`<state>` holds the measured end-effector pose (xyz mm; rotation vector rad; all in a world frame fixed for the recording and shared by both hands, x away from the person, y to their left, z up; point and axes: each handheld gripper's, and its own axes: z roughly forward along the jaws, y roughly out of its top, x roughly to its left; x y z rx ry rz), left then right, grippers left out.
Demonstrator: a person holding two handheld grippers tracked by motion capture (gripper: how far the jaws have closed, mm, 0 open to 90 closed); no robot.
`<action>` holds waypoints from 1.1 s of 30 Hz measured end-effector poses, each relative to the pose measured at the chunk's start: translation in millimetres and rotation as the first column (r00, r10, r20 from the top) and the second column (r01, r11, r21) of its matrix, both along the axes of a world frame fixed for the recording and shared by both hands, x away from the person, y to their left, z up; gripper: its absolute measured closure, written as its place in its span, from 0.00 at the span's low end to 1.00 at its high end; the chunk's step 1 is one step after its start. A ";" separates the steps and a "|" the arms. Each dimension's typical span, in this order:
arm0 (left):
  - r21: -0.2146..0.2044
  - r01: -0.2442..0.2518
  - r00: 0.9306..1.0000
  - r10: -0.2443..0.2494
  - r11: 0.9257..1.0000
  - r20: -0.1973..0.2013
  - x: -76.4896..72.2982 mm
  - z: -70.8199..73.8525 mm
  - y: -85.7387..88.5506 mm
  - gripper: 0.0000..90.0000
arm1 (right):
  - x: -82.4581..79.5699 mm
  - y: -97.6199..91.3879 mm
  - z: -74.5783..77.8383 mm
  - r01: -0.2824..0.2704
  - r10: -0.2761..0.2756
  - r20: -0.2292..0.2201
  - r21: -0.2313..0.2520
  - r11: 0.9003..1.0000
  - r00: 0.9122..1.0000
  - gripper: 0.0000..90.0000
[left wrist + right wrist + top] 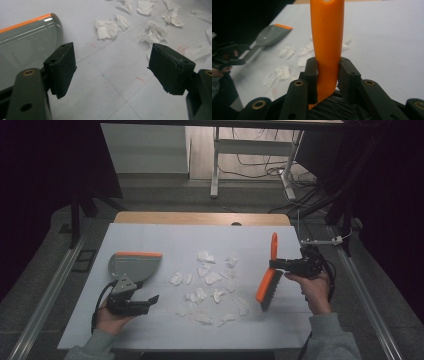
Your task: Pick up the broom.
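Spanning most of the high view, the white table top [165, 235] carries every item under inspection, with a bare wooden strip [200, 218] showing along its far edge. On the left side lies the grey dustpan [134, 266], flat on the surface, its orange lip [139, 254] turned toward the far edge and its handle pointing near, toward the left gripper [150, 301]. At the right, the brush [269, 280] is lifted and tilted: the orange handle [274, 245] points away toward the far side, and the black bristles [270, 295] sit at the near end, just right of the paper. The right gripper [280, 264] is clamped on that handle; the right gripper view confirms both pads pressed against the orange handle [327, 37] from either side, with bristles visible below. The left gripper holds nothing: in the left gripper view its jaws stand wide apart over bare table, the dustpan [27, 47] just beside its left jaw without contact. Between dustpan and brush, a scatter of crumpled white paper scraps [207, 280] covers the middle of the table, loosely grouped, none touching the pan. From the left gripper view the nearest scraps [107, 28] lie beyond the jaws, well apart from the pads.
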<state>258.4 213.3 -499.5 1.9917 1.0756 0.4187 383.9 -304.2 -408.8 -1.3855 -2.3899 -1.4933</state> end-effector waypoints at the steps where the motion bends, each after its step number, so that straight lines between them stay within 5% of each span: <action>1: -0.001 0.003 1.000 -0.003 1.000 0.000 0.5 0.4 -1.3 0.25 | -1.5 3.8 0.7 -0.003 0.003 0.010 0.011 1.000 1.000 0.78; 10: -0.018 0.050 0.999 -0.050 0.999 0.014 -0.4 8.6 -20.5 0.25 | -10.1 45.4 -0.6 -0.017 0.006 0.087 0.129 0.991 0.996 0.78; 15: -0.049 0.097 0.995 -0.095 0.994 0.029 -1.3 17.6 -39.2 0.26 | -14.0 70.2 -4.3 -0.047 0.030 0.109 0.158 0.986 0.994 0.78; 22: -0.063 0.202 0.978 -0.198 0.977 0.064 -0.1 28.7 -76.7 0.26 | -23.5 92.9 -12.8 -0.031 -0.001 0.146 0.219 0.975 0.989 0.78; 33: -0.063 0.272 0.958 -0.264 0.960 0.109 9.2 34.2 -122.5 0.29 | -26.1 117.3 -22.7 -0.021 -0.020 0.162 0.251 0.968 0.987 0.78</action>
